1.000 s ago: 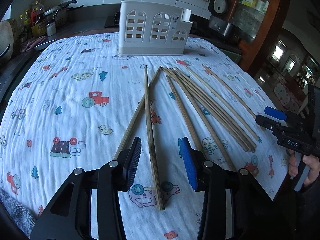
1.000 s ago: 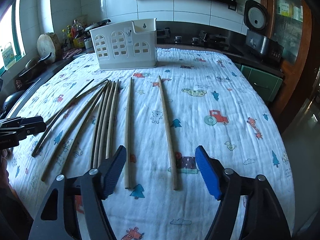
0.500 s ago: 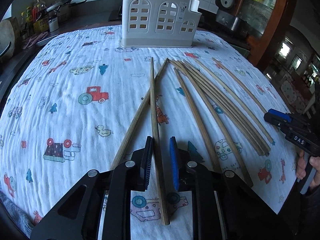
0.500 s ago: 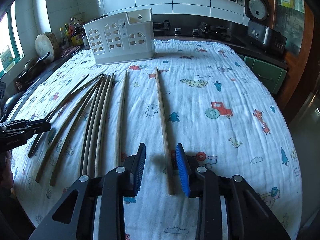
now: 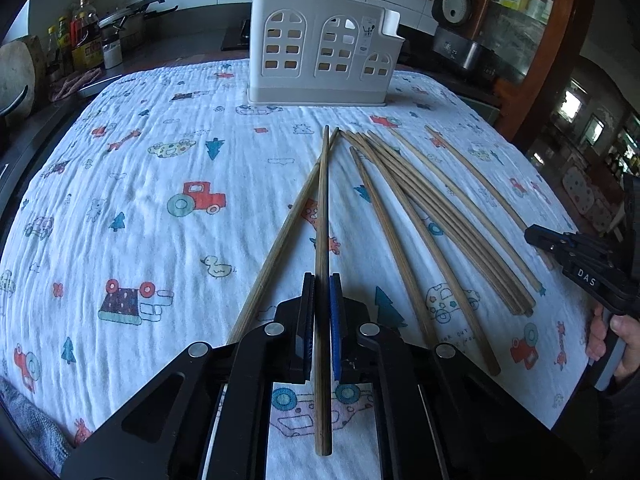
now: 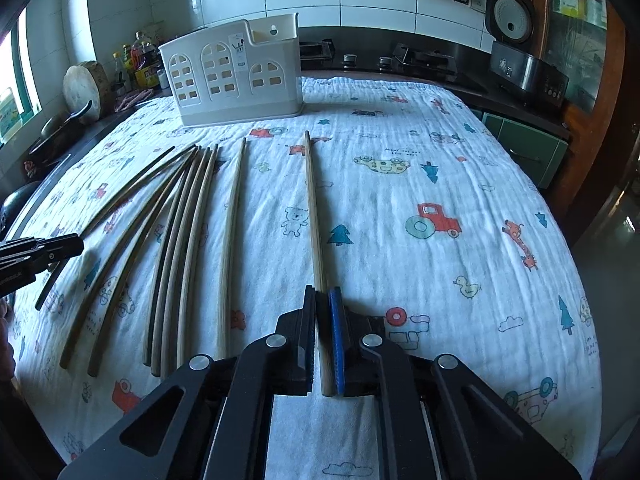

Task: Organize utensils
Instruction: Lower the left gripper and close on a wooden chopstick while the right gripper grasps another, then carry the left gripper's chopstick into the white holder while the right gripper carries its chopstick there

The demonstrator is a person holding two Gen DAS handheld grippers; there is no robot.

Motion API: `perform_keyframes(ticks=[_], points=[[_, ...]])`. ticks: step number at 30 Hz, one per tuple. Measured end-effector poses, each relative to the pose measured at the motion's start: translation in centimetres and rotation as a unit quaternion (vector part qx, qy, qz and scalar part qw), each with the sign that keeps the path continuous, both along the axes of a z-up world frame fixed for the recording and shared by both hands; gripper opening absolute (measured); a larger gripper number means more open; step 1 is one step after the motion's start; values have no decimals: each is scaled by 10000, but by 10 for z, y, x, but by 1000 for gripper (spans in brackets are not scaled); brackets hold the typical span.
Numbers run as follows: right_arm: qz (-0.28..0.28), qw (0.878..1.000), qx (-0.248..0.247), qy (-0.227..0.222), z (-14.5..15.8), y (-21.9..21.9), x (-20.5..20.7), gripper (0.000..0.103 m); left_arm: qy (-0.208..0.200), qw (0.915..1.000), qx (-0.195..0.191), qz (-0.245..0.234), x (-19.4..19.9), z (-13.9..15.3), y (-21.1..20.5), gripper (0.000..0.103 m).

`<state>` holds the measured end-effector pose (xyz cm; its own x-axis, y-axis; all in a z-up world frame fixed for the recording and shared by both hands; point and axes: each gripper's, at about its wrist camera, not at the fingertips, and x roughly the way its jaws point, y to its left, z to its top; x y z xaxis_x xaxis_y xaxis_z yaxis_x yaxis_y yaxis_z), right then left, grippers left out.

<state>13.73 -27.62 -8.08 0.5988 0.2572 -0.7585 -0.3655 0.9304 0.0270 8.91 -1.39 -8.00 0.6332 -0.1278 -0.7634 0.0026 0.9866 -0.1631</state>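
In the left wrist view my left gripper (image 5: 321,280) is shut on a wooden chopstick (image 5: 323,200) that points toward the white utensil holder (image 5: 320,48). A second chopstick (image 5: 280,240) crosses under its far tip. In the right wrist view my right gripper (image 6: 323,292) is shut on another chopstick (image 6: 313,208), gripped near its close end. Several more chopsticks (image 6: 180,248) lie fanned out to its left, and one chopstick (image 6: 232,240) lies alone beside them. The holder (image 6: 232,76) stands upright at the far end of the cloth.
A cartoon-print cloth (image 5: 160,200) covers the table. Each view catches the other gripper at its edge: the right gripper (image 5: 536,236) with a hand (image 5: 624,340) below it, the left gripper (image 6: 76,242). Bottles (image 5: 86,40) and a rice cooker (image 6: 512,16) stand on counters behind.
Both grippers went from wide open to shut, each closing on the chopstick that lay between its fingers. Neither hand shifted much.
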Motion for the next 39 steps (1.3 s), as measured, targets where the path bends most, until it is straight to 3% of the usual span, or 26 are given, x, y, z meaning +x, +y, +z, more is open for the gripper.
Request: perform_keyframes(ticks=[9,15,25,28,29,31,32,34,37,39], points=[[-42,9984,123,-559,36,3,-15,7,-198,9998,-8,-83,-7,32,9,6],[-53,9948,276,-975,67,5,-26,7,-225,9995,197,-125,-11,42,10,6],[12,9927,329,-1163,87,13,-29,7,-192,9985,475,-188,-15,47,4,6],[27,9928,339,-1150,86,15,-30,7,-193,9988,396,-203,-21,44,6,8],[31,9929,334,-1138,85,15,-30,7,-187,9988,426,-176,-22,42,6,11],[12,9931,373,-1116,84,15,-30,7,-155,9989,403,-168,-26,36,8,39],[12,9932,373,-1100,83,15,-30,7,-171,9988,413,-195,-28,34,8,44],[3,9932,382,-1097,83,14,-30,7,-144,9986,375,-349,-30,27,5,41],[15,9933,373,-1095,84,16,-29,7,-4,9983,401,-430,-28,15,3,19],[15,9933,376,-1090,84,16,-29,7,26,9984,279,-499,-27,9,2,12]])
